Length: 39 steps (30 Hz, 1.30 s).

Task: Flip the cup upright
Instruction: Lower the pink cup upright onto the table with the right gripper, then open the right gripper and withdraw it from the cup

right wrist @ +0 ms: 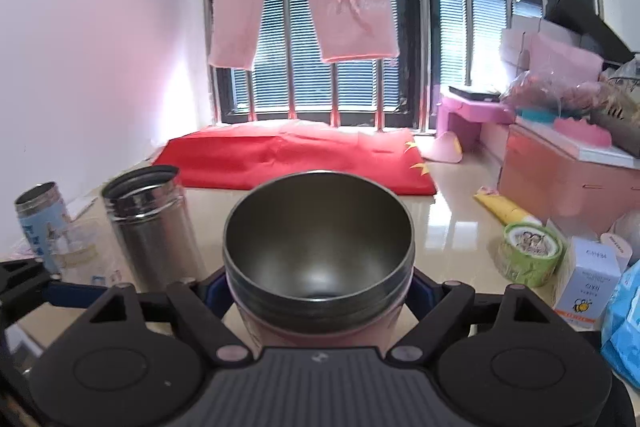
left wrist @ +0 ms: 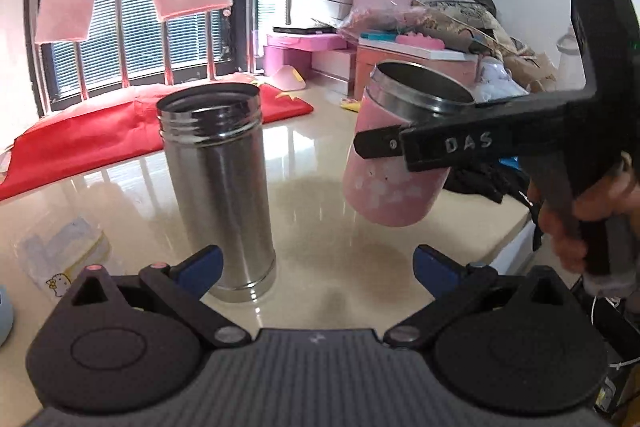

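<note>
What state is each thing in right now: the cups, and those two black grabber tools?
Pink cup: held off the table, tilted, mouth up, no lid.
Steel cup: upright on the table, no lid.
Blue cup: upright, no lid.
Right gripper: shut on the pink cup.
Left gripper: open, holding nothing.
Green tape roll: lying on its side.

A pink cup with a steel rim [left wrist: 394,163] is held tilted above the glossy beige table [left wrist: 332,267] by the right gripper [left wrist: 380,145]; a tall steel cylinder [left wrist: 222,187] stands beside it.
</note>
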{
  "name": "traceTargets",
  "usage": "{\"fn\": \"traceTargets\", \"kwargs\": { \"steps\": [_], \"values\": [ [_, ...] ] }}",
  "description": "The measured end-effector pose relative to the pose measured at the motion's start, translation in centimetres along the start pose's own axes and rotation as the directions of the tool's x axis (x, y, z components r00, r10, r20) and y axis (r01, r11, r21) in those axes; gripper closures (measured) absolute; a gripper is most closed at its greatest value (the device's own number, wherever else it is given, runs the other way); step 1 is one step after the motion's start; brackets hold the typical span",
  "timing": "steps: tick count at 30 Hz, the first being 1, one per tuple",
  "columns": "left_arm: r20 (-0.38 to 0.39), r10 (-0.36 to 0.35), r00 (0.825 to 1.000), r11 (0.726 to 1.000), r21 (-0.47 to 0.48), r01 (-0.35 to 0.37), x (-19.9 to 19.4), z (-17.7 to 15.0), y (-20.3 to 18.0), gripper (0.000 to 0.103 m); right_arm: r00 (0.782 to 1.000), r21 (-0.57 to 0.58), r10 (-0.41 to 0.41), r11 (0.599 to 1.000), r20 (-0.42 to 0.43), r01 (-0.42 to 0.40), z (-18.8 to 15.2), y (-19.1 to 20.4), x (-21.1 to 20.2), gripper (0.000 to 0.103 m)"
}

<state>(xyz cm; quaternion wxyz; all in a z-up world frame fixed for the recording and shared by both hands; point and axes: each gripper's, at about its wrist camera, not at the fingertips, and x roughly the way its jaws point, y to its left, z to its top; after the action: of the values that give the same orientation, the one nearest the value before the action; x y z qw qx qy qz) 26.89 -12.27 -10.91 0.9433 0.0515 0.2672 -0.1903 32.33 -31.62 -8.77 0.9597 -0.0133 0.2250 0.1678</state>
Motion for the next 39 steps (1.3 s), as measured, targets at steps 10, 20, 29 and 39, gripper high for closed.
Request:
{"fn": "traceTargets", "kwargs": {
  "steps": [10,20,29,39],
  "values": [
    [0.019,0.04,0.999,0.999,-0.031,-0.039,0.0,-0.4,0.4,0.0,0.998,0.014,-0.011,1.0,-0.062,0.012,-1.6,-0.9,3.9,0.019],
    [0.038,0.073,0.997,0.997,-0.041,-0.071,-1.0,-0.5,0.2,0.0,0.999,0.005,-0.021,1.0,-0.026,0.021,-2.0,-0.4,4.1,0.017],
    [0.113,0.133,0.985,0.99,-0.067,-0.126,-6.4,-1.1,0.0,0.0,0.983,0.004,-0.029,1.0,0.183,0.029,-1.9,2.1,-3.3,0.0],
    [0.286,0.245,0.926,0.967,-0.141,-0.213,-18.6,-1.9,-0.6,0.0,0.948,-0.014,0.016,1.0,0.319,-0.012,-3.4,8.5,-16.2,0.0]
  ]
}}
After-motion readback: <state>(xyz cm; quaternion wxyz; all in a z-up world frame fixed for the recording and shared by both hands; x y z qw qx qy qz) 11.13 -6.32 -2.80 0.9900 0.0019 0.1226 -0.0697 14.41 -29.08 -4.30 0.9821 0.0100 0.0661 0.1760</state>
